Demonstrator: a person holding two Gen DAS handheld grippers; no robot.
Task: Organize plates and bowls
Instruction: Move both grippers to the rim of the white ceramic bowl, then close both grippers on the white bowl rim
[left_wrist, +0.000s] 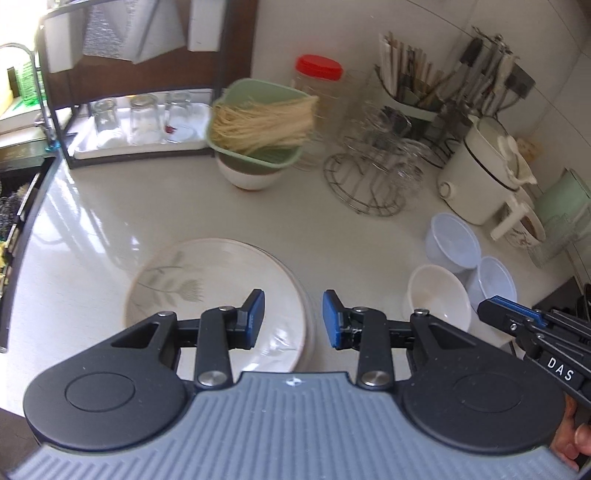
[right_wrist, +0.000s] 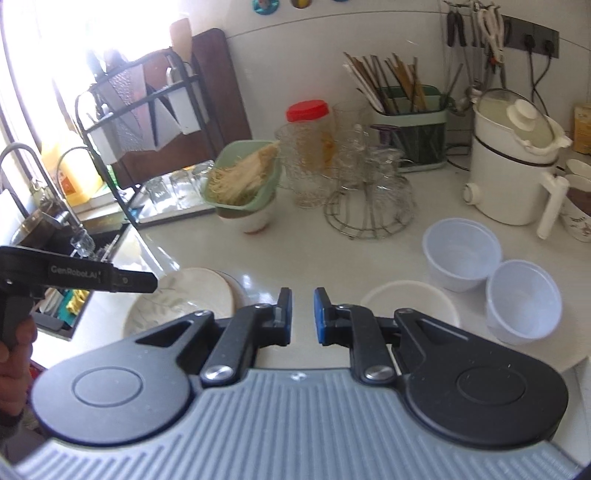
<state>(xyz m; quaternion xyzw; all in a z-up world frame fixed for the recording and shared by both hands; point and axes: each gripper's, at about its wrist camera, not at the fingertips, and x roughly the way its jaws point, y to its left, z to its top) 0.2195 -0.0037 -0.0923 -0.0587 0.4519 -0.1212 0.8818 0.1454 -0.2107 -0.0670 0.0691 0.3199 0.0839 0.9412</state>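
Observation:
A stack of floral plates (left_wrist: 207, 280) lies on the white counter, just ahead of and under my left gripper (left_wrist: 293, 319), which hangs open above the stack's right rim with nothing between its fingers. To the right sits a white ceramic bowl (left_wrist: 437, 295), with two translucent plastic bowls (left_wrist: 452, 240) (left_wrist: 495, 280) behind it. In the right wrist view my right gripper (right_wrist: 303, 314) is shut and empty, hovering between the plates (right_wrist: 184, 291) and the white bowl (right_wrist: 406, 299). The plastic bowls (right_wrist: 461, 251) (right_wrist: 524, 295) stand to its right.
A green basket of dry noodles (left_wrist: 258, 122) rests on a white bowl at the back. A wire stand with glasses (left_wrist: 373, 173), a red-lidded jar (left_wrist: 319, 85), a utensil holder (left_wrist: 410, 92) and a white electric pot (left_wrist: 484, 166) line the wall. A glass rack (left_wrist: 140, 122) and sink (left_wrist: 22, 184) are at the left.

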